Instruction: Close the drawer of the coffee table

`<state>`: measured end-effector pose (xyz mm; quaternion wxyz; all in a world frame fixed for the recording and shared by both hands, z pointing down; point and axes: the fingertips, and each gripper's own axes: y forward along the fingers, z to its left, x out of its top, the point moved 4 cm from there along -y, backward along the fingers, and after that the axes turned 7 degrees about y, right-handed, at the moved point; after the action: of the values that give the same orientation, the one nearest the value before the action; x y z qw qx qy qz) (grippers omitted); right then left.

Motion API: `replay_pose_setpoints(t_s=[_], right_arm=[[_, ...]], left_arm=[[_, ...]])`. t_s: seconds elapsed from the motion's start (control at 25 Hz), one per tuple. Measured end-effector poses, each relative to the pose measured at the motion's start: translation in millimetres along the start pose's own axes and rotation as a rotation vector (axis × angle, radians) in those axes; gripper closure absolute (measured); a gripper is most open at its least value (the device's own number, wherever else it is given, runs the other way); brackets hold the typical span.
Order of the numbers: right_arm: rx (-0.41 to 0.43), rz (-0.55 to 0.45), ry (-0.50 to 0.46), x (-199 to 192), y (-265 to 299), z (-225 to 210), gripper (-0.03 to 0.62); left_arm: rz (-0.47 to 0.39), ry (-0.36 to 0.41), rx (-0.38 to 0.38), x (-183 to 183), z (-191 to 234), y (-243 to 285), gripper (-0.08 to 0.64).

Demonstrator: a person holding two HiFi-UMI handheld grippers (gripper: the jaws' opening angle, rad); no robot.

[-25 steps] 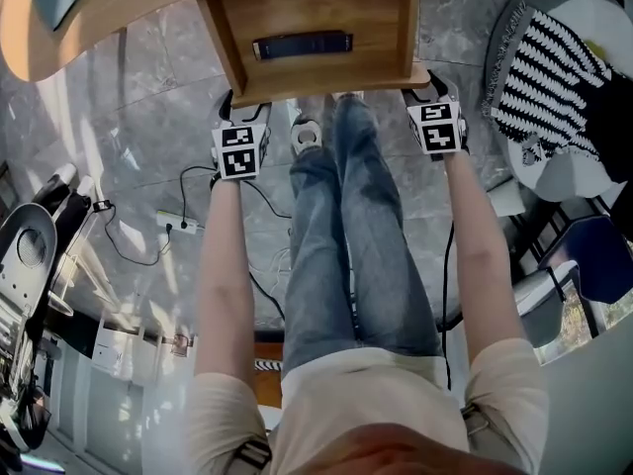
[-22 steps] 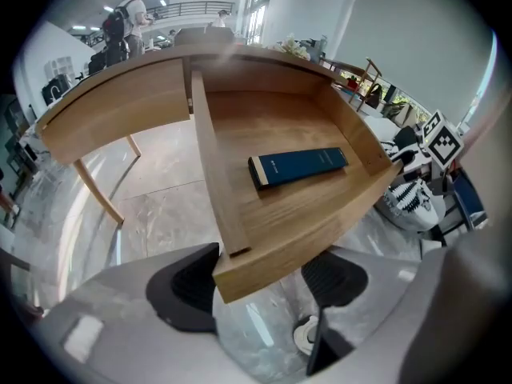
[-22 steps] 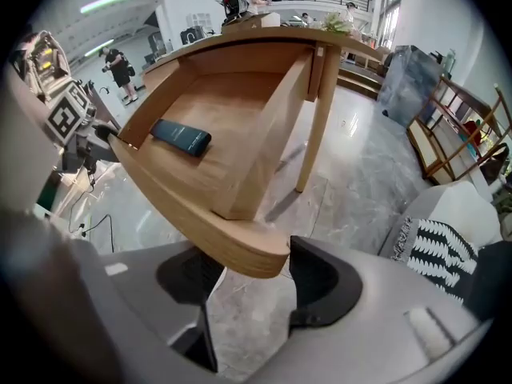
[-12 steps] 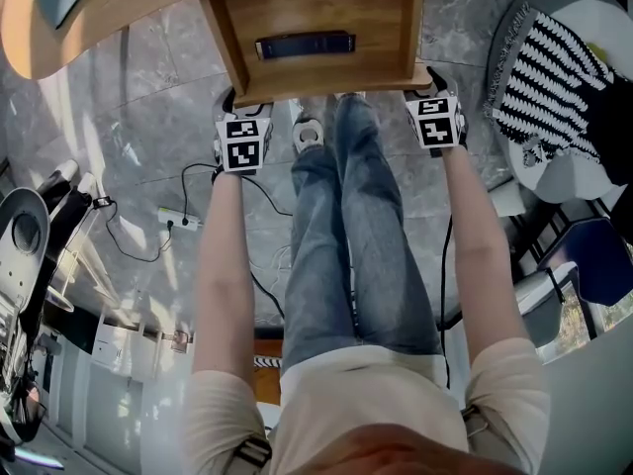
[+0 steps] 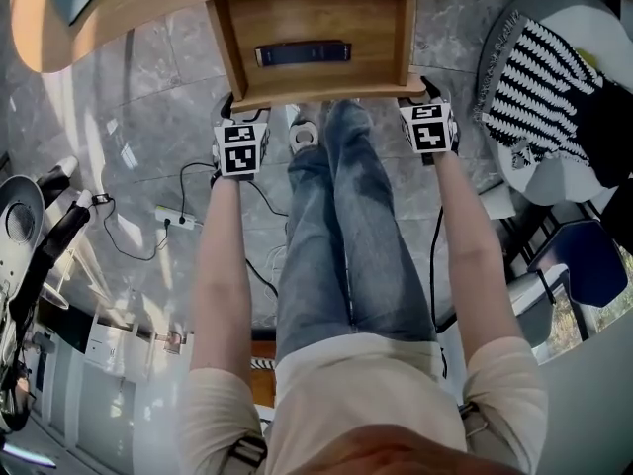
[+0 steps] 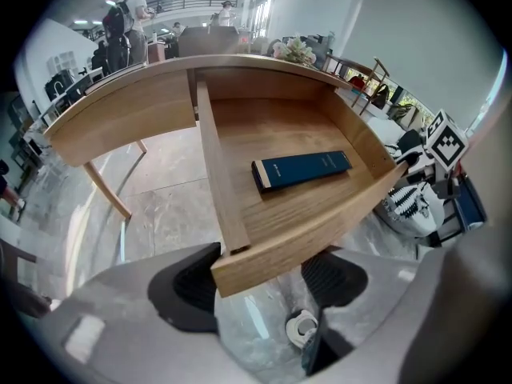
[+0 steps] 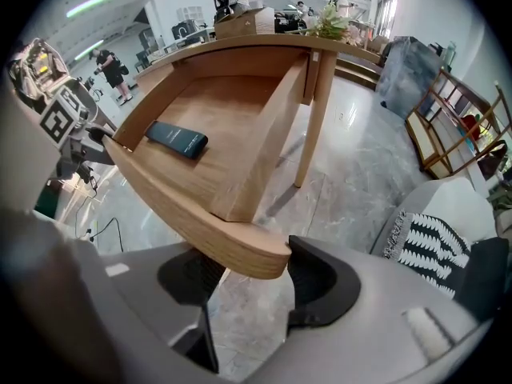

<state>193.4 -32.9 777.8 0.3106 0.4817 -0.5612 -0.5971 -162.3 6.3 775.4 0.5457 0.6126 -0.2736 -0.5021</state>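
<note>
The coffee table's [image 5: 148,3] wooden drawer [image 5: 312,87] stands pulled out, with a dark blue book [image 5: 302,53] lying inside. My left gripper [image 5: 237,112] is at the left end of the curved drawer front [image 6: 312,230]. It is open, and that corner sits between its fingers [image 6: 196,282]. My right gripper [image 5: 420,92] is at the right end and also open. The front's right corner [image 7: 240,254] lies between its pads [image 7: 320,286], close to the right one. The book [image 6: 302,170] shows in both gripper views.
A black-and-white striped cushion [image 5: 549,77] lies on a grey seat at the right. A power strip with cable [image 5: 173,218] is on the marble floor at the left. The person's legs and a shoe [image 5: 305,137] are below the drawer. A table leg [image 7: 316,126] stands behind.
Both grippers and the drawer front have shifted slightly towards the table. The jaws stay on the two corners.
</note>
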Motion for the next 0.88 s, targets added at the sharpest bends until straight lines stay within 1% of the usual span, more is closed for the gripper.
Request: replay_pose_setpoints(t_s=[0.4, 0.52, 0.72, 0.88], right_arm=[[0.007, 0.016, 0.017, 10, -23, 2, 0.353], [0.009, 0.017, 0.018, 11, -28, 1, 0.353], [0.026, 0.027, 0.034, 18, -35, 7, 0.353], [0.034, 0.015, 0.037, 22, -34, 8, 0.353]], left_arm=[[0.016, -0.01, -0.012, 17, 0, -27, 0.245], [0.023, -0.014, -0.013, 15, -1, -29, 0.245], [0.018, -0.007, -0.01, 26, 6, -37, 0.245], [0.026, 0.005, -0.005, 32, 10, -39, 0.245]])
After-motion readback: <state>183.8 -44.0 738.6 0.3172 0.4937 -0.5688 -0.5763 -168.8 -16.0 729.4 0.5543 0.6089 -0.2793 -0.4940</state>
